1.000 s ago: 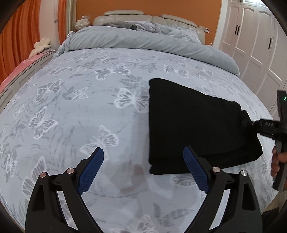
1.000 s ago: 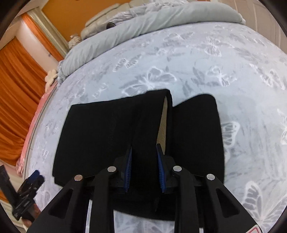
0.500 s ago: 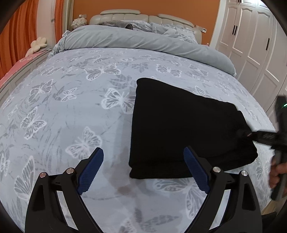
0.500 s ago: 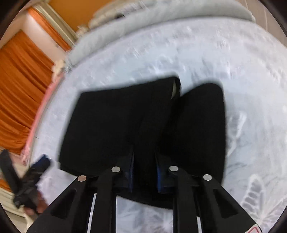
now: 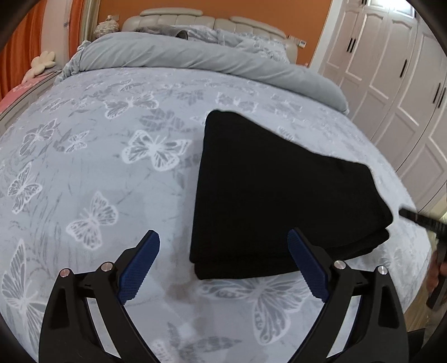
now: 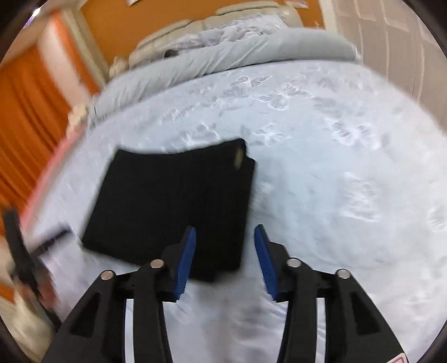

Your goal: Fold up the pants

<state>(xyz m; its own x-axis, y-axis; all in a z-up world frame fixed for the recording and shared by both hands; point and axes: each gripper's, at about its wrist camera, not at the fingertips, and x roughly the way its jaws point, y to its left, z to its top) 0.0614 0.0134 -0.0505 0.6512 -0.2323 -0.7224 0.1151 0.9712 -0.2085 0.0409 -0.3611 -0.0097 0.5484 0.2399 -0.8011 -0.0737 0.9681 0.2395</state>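
Note:
The black pants [image 5: 279,195] lie folded into a thick flat rectangle on the butterfly-print bed sheet [image 5: 97,167]. My left gripper [image 5: 223,240] hovers open and wide just short of their near edge, touching nothing. In the right wrist view the pants [image 6: 173,206] sit left of centre. My right gripper [image 6: 223,237] is drawn back above their near corner, and its jaws are opening. The blue pads [image 6: 187,251] press on nothing. In the left wrist view the right gripper [image 5: 419,220] shows blurred at the right edge, just off the pants.
A rolled grey duvet [image 5: 195,55] and the padded headboard [image 5: 209,22] close off the far end of the bed. White wardrobe doors [image 5: 391,69] stand to the right, orange curtains [image 6: 25,125] to the left. A hand [image 5: 435,273] shows at the bed's right edge.
My right gripper let go of the pants' fold, opened and pulled back and up. The loose flap now lies flat on the stack. The left gripper shifted a little and stayed open.

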